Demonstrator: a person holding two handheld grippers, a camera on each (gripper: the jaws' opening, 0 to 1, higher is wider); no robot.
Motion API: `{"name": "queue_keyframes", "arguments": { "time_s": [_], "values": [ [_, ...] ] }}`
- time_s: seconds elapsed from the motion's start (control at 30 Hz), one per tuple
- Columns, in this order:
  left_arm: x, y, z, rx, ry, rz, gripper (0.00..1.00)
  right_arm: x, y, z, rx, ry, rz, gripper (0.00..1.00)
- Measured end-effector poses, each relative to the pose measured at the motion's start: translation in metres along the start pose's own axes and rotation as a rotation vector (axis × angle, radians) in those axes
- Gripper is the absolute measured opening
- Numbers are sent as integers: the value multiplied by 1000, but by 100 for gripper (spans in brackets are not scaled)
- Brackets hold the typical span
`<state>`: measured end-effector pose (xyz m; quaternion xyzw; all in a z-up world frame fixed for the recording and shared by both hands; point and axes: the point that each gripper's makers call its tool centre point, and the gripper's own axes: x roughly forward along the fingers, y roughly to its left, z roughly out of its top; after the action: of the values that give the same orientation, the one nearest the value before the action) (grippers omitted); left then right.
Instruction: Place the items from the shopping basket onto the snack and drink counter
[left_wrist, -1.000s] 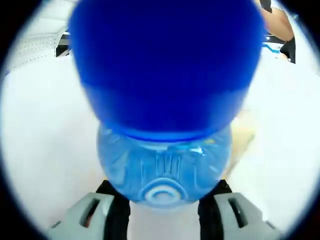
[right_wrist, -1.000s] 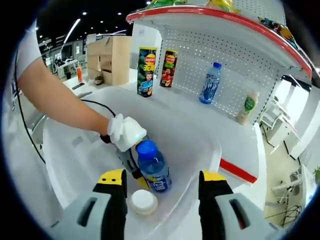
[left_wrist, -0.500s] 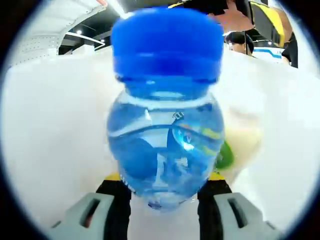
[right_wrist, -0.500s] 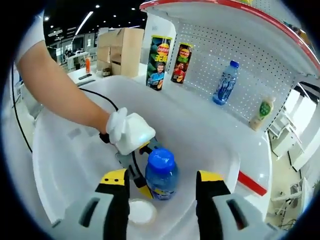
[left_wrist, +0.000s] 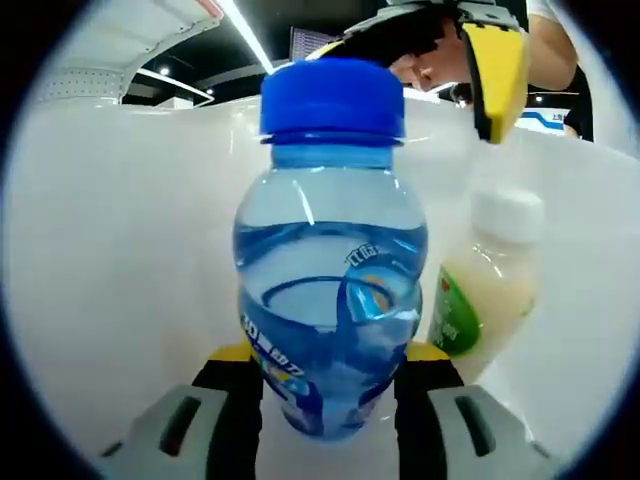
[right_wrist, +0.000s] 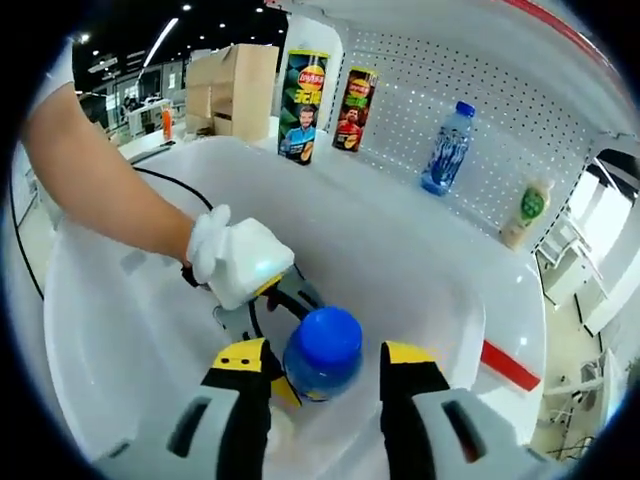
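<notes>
Two bottles inside white basket: blue-capped bottle clamped upright in left gripper jaws at frame centre, pale bottle just right of it. Right gripper jaws apart, above blue cap, holding nothing.

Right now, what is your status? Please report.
Left gripper shut on blue-capped bottle, upright in basket. Right gripper open above it. White-capped bottle beside.
</notes>
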<state>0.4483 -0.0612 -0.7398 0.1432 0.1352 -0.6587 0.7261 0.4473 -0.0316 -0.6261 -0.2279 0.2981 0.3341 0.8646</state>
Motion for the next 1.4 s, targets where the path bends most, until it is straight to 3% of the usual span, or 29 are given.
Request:
{"name": "queue_keyframes", "arguments": {
  "time_s": [0.23, 0.43, 0.83, 1.4],
  "values": [
    [1, 0, 1, -17, -24, 1, 53, 10, -2, -9, 12, 11, 24, 42],
    [2, 1, 2, -24, -57, -6, 53, 10, -9, -9, 25, -17, 23, 33],
    [3, 0, 2, -66, -82, -26, 53, 22, -3, 0, -24, -67, 72, 29],
    [3, -1, 0, -90, -109, -30, 53, 27, 1, 0, -53, -66, 81, 31]
  ]
}}
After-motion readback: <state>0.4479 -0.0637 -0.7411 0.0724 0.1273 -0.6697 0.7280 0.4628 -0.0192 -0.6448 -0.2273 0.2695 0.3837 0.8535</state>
